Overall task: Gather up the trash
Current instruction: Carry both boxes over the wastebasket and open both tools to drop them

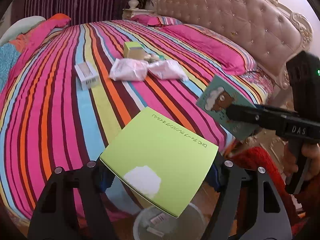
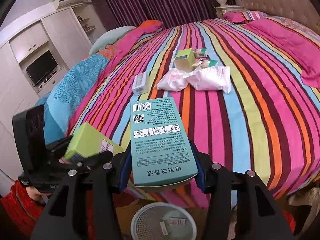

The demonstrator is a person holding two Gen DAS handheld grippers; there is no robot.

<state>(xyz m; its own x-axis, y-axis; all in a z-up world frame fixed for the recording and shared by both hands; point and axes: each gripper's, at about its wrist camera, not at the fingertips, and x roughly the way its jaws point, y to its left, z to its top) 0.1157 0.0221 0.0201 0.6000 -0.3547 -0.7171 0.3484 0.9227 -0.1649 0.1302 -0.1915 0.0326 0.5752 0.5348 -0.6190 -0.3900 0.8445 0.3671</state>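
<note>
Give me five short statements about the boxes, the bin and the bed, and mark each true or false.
1. The left tool holds a light green box. True.
2. The right tool is empty. False: it grips a teal box.
3. A white mesh bin stands on the floor below the tools. True.
4. The bin is empty. False: small packets already lie in it.
5. No trash is left on the striped bed. False: two white bags, a small white box and other boxes remain.
</note>
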